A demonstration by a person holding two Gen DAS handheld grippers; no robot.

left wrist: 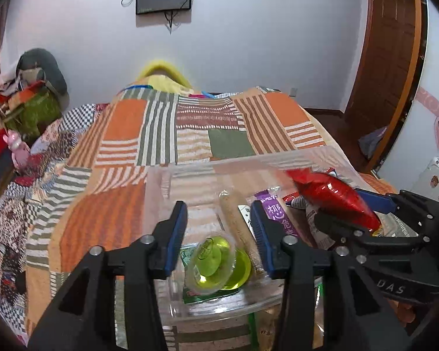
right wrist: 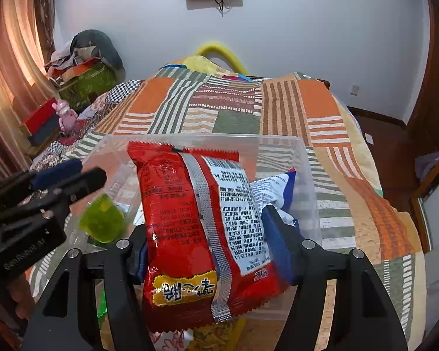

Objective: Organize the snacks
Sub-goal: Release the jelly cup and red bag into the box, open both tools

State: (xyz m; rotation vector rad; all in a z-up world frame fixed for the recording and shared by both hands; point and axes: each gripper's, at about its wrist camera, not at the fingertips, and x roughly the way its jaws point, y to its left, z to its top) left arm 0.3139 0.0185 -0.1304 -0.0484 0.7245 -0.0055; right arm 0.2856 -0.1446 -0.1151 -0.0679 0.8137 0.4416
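Observation:
A clear plastic bin sits on the patchwork bedspread. My right gripper is shut on a red snack packet and holds it over the bin; the packet also shows in the left wrist view. My left gripper is open and empty above the bin's left part, over a green jelly cup. In the bin lie a purple packet, a tan stick snack and a white-and-blue packet.
The bed stretches ahead with a yellow pillow at its far end. Clutter and a pink toy stand at the left. A wooden door is at the right. More packets lie under the bin's near edge.

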